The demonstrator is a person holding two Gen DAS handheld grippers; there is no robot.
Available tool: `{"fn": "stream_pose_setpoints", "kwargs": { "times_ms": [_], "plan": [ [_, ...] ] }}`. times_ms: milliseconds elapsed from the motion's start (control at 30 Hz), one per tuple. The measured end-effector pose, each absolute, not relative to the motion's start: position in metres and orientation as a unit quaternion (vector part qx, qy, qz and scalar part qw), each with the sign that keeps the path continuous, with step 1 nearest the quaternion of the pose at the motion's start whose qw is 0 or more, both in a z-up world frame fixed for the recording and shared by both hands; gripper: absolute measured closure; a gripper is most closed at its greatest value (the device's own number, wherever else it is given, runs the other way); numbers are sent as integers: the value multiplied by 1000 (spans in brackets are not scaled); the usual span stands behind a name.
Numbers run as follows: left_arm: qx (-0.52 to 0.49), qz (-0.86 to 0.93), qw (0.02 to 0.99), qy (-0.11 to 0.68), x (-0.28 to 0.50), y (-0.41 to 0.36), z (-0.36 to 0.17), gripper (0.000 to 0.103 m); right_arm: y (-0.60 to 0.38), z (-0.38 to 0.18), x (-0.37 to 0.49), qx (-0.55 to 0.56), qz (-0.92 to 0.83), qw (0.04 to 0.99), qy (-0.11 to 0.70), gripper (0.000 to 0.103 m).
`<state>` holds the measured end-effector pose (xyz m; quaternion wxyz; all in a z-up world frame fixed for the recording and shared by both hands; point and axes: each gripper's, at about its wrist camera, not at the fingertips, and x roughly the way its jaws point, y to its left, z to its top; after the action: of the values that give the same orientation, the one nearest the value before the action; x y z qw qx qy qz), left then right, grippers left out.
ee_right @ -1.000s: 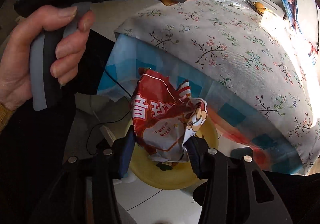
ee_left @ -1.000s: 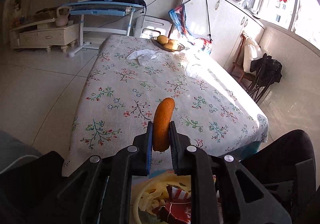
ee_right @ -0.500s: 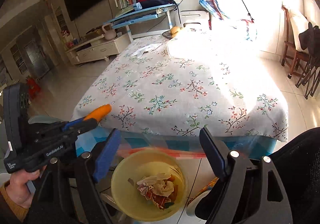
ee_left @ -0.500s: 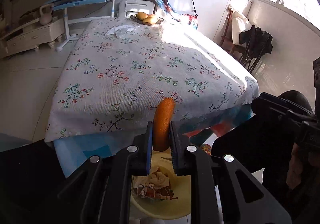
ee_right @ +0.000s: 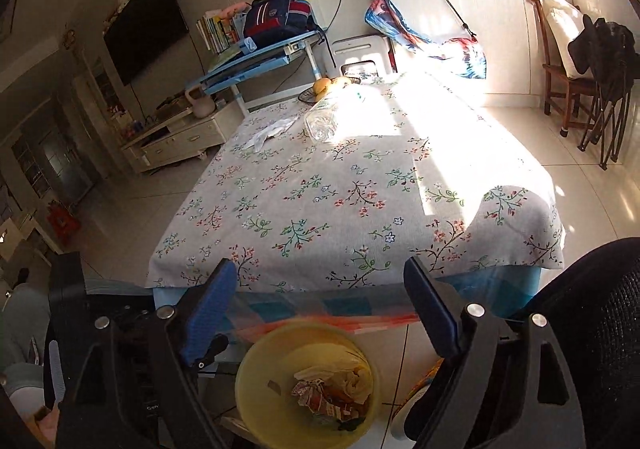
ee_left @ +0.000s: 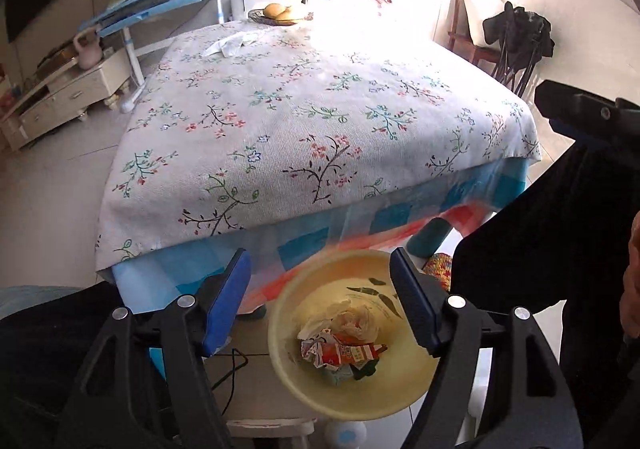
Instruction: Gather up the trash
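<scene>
A yellow trash bin (ee_left: 296,381) stands on the floor at the table's near edge; it also shows in the right wrist view (ee_right: 256,409). Crumpled red-and-white wrappers (ee_left: 344,351) and tissue lie inside it. My left gripper (ee_left: 320,297) is open and empty just above the bin. My right gripper (ee_right: 320,309) is open and empty above the bin too. A crumpled white tissue (ee_right: 272,131) and a clear plastic bottle (ee_right: 324,121) lie on the far part of the floral tablecloth (ee_right: 340,201).
A fruit bowl (ee_right: 328,87) sits at the table's far end. A black office chair (ee_right: 600,329) is at the right. A blue desk (ee_right: 260,57) with a backpack, a TV cabinet (ee_right: 180,137) and a wooden chair (ee_right: 568,77) stand beyond.
My left gripper opened and the orange piece it held is gone from its jaws. My right gripper let go of the red wrapper, which now lies in the bin, and lifted back.
</scene>
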<state>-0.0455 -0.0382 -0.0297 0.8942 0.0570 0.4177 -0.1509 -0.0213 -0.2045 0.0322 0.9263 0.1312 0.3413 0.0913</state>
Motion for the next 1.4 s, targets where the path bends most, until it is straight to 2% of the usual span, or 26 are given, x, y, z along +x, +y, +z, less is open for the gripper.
{"fn": "stream_pose_setpoints", "kwargs": {
  "times_ms": [300, 700, 1400],
  "plan": [
    [42, -115, 930, 346, -53, -26, -2, 20, -196, 33, -26, 117, 97, 928, 340, 19],
    [42, -100, 941, 321, -53, -27, 3, 10, -183, 27, -21, 100, 112, 925, 349, 19],
    [8, -76, 946, 314, -32, -17, 5, 9, -175, 21, -6, 79, 126, 923, 355, 18]
  ]
}}
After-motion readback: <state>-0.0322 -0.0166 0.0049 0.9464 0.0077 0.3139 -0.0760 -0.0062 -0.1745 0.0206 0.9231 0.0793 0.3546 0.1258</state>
